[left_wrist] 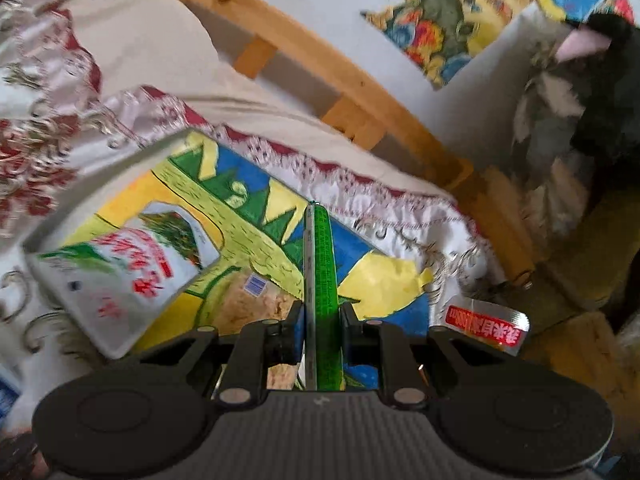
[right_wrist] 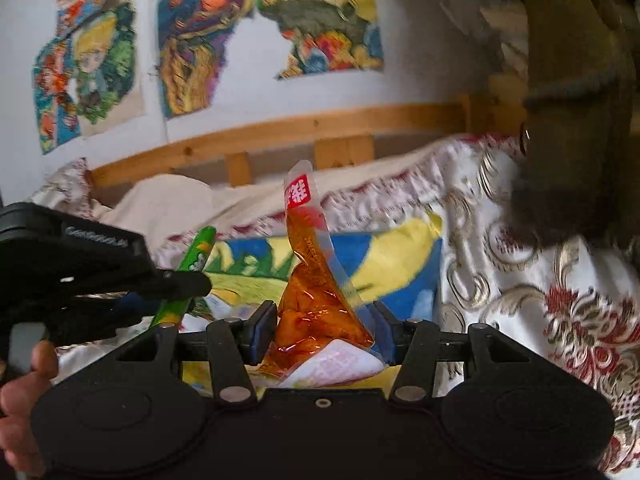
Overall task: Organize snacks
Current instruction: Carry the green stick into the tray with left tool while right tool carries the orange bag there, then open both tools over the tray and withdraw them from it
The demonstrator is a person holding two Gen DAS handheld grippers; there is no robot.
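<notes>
My left gripper [left_wrist: 322, 320] is shut on a thin green snack packet [left_wrist: 323, 280] that stands edge-on between its pads. The same green packet [right_wrist: 198, 252] shows in the right wrist view, held by the left gripper [right_wrist: 188, 282] at the left. My right gripper [right_wrist: 320, 330] is shut on a clear pouch of orange-red snack [right_wrist: 316, 304] with a red label at its top. In the left wrist view that pouch's red-labelled end [left_wrist: 486, 326] shows at the right. Both hang over a colourful painted sheet [left_wrist: 240, 208]. A white snack bag with red lettering [left_wrist: 124, 272] lies on the sheet.
The sheet rests on a bed covered by a white, red and gold patterned cloth [right_wrist: 540, 280]. A wooden bed rail [left_wrist: 320, 76] runs behind it, below a white wall with colourful drawings [right_wrist: 192, 40]. A person's hand [right_wrist: 24, 392] shows at the lower left.
</notes>
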